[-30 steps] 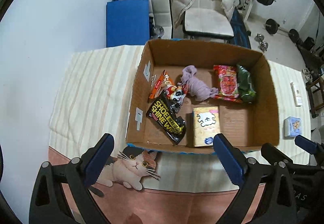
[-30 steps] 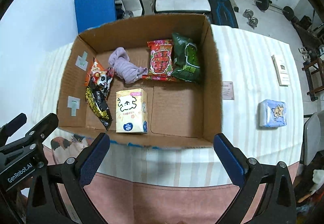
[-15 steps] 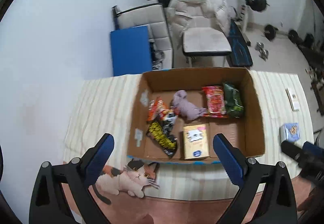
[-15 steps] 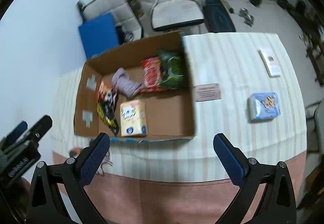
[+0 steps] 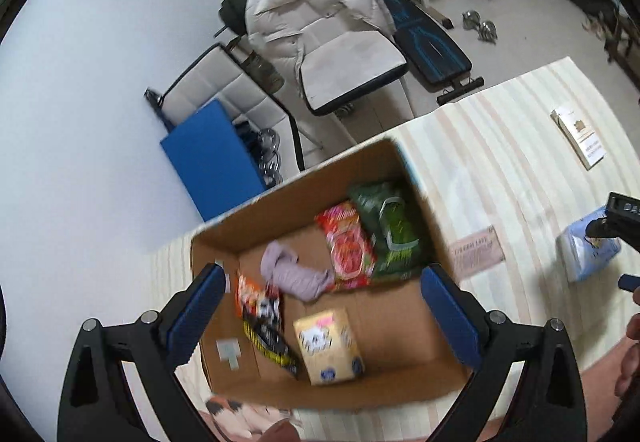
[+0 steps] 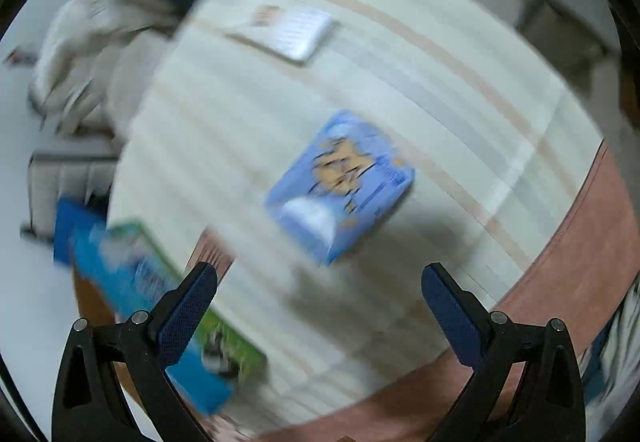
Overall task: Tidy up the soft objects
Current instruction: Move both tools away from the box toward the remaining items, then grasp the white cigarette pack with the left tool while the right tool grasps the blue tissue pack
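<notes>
An open cardboard box (image 5: 400,374) sits on the striped tablecloth. Inside lie a purple cloth (image 5: 294,272), a red snack bag (image 5: 346,244), a green bag (image 5: 390,228), a yellow tissue pack (image 5: 328,348) and dark and orange packets (image 5: 260,316). My left gripper (image 5: 320,316) hangs open above the box. A light blue tissue pack (image 6: 340,184) lies on the cloth right of the box, also visible in the left wrist view (image 5: 590,252). My right gripper (image 6: 318,316) is open just above and short of that pack, empty. The right wrist view is motion-blurred.
A white booklet (image 6: 290,32) lies farther along the table, and a pinkish card (image 5: 478,252) rests beside the box. The box's corner (image 6: 160,302) shows at lower left in the right view. Beyond the table stand a chair with a white jacket (image 5: 316,14), a blue panel (image 5: 214,158) and weights.
My right gripper has swung right, away from the box, and now hovers over the light blue tissue pack. My left gripper has tilted and stays open above the box.
</notes>
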Available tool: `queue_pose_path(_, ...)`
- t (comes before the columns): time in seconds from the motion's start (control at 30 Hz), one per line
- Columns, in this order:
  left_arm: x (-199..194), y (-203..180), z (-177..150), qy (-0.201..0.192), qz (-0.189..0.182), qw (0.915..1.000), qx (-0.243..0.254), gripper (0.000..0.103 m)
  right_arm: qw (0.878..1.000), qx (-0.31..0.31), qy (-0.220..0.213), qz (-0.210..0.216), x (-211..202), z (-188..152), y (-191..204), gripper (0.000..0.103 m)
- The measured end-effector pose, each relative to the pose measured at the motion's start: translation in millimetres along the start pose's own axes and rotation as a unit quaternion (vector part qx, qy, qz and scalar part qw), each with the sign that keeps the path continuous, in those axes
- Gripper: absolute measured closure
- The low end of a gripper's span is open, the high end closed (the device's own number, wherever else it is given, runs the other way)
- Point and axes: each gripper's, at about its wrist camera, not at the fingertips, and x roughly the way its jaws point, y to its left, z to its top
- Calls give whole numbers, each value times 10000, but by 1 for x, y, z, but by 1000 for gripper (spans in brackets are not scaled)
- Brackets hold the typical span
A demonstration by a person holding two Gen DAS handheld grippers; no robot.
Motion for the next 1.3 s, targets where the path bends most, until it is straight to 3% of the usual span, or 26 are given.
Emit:
queue_pose_path(0.17, 15, -28, 33, 161, 41, 9994, 305, 3, 9970, 581, 353, -375, 47, 28, -5, 0)
queue_pose_path(0.33, 31, -64, 56, 625, -823, 9941, 341, 3, 9974, 2, 353, -630, 64, 31, -4, 0)
queue_pose_path(0.47, 54, -101, 72, 1247, -1802, 9756, 166, 3, 9880, -1074, 246, -1086, 55, 28, -16, 1)
queue_pose_path(0.6, 74, -155, 91, 1836, -2631, 9471, 19, 3, 9767, -1643, 328, -1340, 44, 33, -49, 1)
queue_pose_path(0.73, 90, -204, 117, 2237, -3034, 9261, -120, 3, 9644, -2077, 274, -1615, 30, 47, -71, 1)
queue_pose_path(0.83, 103, -239, 141, 2445, -3096, 9188, -157, 3, 9612, -2198, 265, -1645, 24, 59, -79, 1)
queue_pose_path(1.0, 117, -286, 173, 2644, -2971, 9175, -49, 3, 9697, -2058, 270, -1285, 8, 89, -83, 1)
queue_pose_path(1.13, 121, -320, 180, 2609, -2394, 9342, 442, 3, 9821, -1629, 281, -905, 3, 102, -89, 1)
queue_pose_path(1.2, 119, -330, 177, 2461, -2093, 9437, 708, 8, 9859, -1402, 290, -867, 4, 106, -88, 1)
queue_pose_path(1.3, 110, -331, 175, 2309, -2140, 9463, 739, 21, 9880, -1212, 388, -880, 13, 96, -87, 1)
